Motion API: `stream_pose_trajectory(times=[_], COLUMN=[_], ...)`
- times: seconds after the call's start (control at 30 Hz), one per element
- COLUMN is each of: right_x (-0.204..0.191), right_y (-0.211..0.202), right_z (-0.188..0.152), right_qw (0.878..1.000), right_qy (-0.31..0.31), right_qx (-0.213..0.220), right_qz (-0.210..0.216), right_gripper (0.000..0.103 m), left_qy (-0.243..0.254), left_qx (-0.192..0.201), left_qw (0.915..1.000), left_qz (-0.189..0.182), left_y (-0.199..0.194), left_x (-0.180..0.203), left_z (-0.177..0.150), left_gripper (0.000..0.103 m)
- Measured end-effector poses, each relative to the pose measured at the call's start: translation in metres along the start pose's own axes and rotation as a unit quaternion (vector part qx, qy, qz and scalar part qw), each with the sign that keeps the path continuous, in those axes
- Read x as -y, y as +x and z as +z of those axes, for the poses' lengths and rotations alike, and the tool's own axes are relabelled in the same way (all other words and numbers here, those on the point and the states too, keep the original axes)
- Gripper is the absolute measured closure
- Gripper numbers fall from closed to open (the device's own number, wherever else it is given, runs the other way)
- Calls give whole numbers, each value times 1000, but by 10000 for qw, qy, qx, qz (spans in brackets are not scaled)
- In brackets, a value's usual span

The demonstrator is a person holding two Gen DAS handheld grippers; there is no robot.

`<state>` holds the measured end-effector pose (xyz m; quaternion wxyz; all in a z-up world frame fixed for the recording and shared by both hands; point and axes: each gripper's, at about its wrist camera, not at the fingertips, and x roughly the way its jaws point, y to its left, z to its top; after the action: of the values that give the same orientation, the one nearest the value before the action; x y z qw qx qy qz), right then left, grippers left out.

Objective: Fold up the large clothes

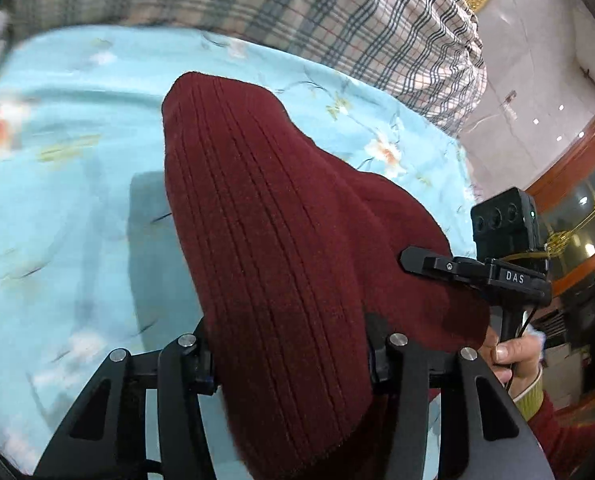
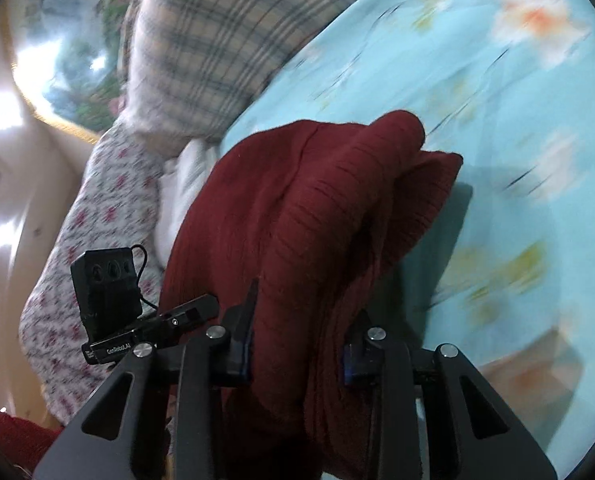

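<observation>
Your left gripper (image 1: 293,360) holds the dark red ribbed knit garment (image 1: 273,240). The jaws are clenched on a thick bundle of the knit, with fabric bulging out above and below them. The garment is lifted clear of the bed: it arches forward from the jaws and casts a shadow on the light blue floral bedsheet (image 1: 65,184) beneath it.

Your right gripper (image 2: 297,356) grasps the same garment. In the right wrist view, a bunched fold of the red knit fills the gap between the jaws, and both blue-edged pads press against it. The remaining fabric mounds up ahead of the jaws, and its far edge hangs over the bedsheet.

In the left wrist view, the right gripper appears at the right, its near finger lying against the garment's right edge. A hand (image 1: 513,354) with a yellow-green ribbed cuff grips its handle. A small black camera unit (image 1: 505,224) sits on top of that gripper.

A beige and grey plaid blanket (image 1: 337,12) lies heaped along the far side of the bed. In the right wrist view, a white quilt with red flower print (image 2: 77,248) lies at the left, beside the plaid blanket. Both backgrounds are blurred.
</observation>
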<state>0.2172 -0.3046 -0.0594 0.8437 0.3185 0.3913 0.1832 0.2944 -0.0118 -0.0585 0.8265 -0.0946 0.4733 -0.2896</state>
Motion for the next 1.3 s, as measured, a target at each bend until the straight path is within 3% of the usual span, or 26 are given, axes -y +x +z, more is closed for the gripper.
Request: stream_pose_trajectory(times=[0.17,0.33,0.47,0.7,0.8,0.93,1.13,1.3], right_x=[-23,-23,-22,-25,-30,-35,-42,-44], right_y=[46,68,68,61,48,34,39,41], right_z=[-28,-41,-43,-43,-41,-35,-31,-32], right_qw=[9992,9981,9977,9958,9944,9939,9929,9923], right_qy=[-69,-197,-165,-168,-195,-225,-335,-383], right_qx=[-330,-496,-451,-323,-94,196,183,146], right_qz=[212,-319,-477,-844,-1030,-1066,-1130,-1167], right_gripper=[71,70,66,44,44,44,44,46], left_qy=[-250,-438,-531,-592,-463,-310,-237,-332], left_qx=[61,111,238,418,679,912,776,993], left_qw=[9991,9982,9970,9945,9926,9920,9925,9925], left_qz=[325,406,506,760,895,811,910,631], left_y=[-33,-22,-21,-49,-76,-107,-112,-117], left_x=[-32,-52,-52,-50,-45,-40,-35,-39], left_z=[-35,-61,-67,-78,-89,-111,-138,-128], left_gripper=[52,47,39,33,34,35,35,41])
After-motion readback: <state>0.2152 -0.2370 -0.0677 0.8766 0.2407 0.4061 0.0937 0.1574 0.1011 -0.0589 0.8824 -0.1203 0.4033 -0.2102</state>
